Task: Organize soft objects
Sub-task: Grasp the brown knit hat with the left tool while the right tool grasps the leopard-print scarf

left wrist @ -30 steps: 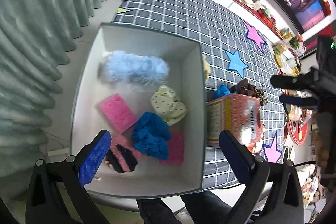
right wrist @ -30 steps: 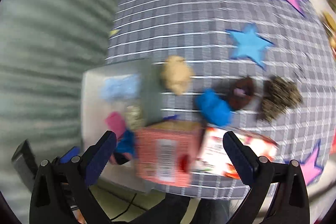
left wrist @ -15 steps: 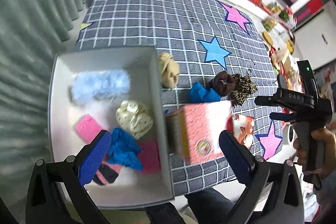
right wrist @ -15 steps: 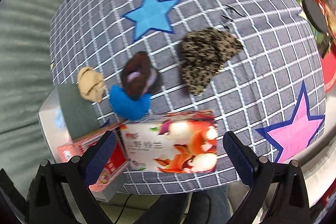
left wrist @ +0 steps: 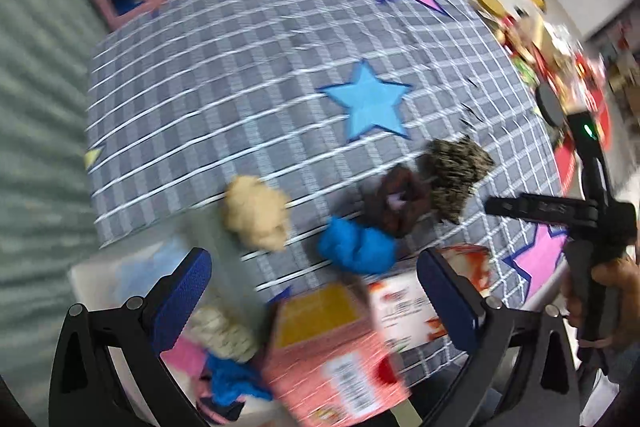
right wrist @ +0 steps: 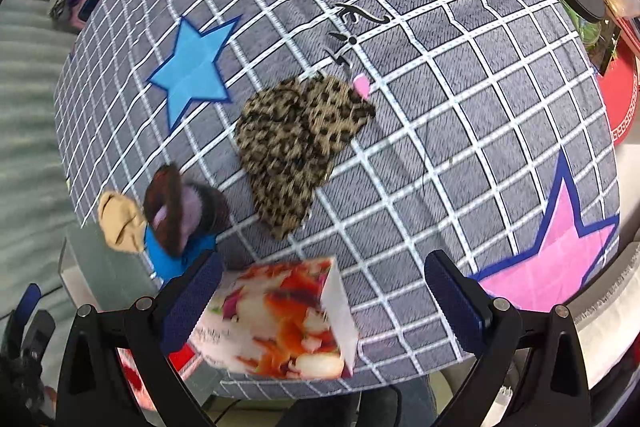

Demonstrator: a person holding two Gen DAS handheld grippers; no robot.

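A grey checked cloth with blue and pink stars covers the counter. On it lie four loose soft things: a leopard-print piece, a dark brown scrunchie touching a bright blue piece, and a beige bundle just beside the white box. The box holds more soft items. Two printed cartons stand at the near edge. The left gripper and the right gripper both hover with jaws released, grasping nothing.
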